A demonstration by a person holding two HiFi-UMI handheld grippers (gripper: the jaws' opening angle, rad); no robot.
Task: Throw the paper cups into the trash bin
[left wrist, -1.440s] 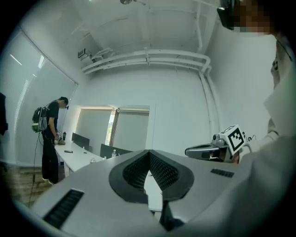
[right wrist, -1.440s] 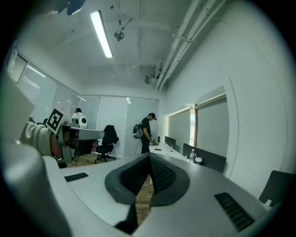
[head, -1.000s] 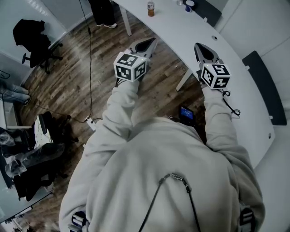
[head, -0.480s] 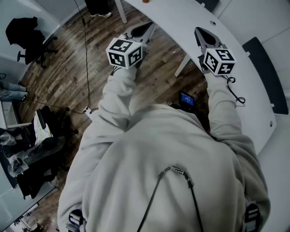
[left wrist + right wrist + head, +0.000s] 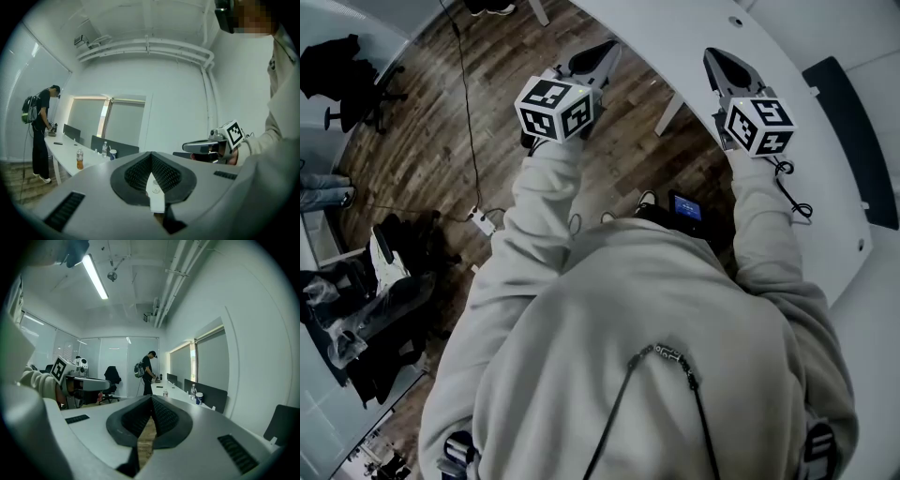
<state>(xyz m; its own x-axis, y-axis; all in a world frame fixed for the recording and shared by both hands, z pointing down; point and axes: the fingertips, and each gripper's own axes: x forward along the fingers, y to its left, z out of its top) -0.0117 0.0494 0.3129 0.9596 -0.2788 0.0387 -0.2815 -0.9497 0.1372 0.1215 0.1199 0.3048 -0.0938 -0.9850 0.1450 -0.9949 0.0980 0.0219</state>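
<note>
Person: in a pale hoodie [image 5: 656, 366], both arms stretched forward, one gripper in each hand
Left gripper [image 5: 607, 47]: held out level above the wooden floor [image 5: 431, 141], jaws together, nothing between them
Right gripper [image 5: 713, 56]: held over the edge of the white desk [image 5: 675, 28], jaws together and empty
Orange drink bottle [image 5: 79, 159]: upright on the desk, nearer than the cup
Paper cup [image 5: 113, 153]: upright on the desk, well apart from both grippers, just beside a clear water bottle [image 5: 104, 149]
Other person [image 5: 41, 131]: standing at the desk's far end, wearing a backpack
</note>
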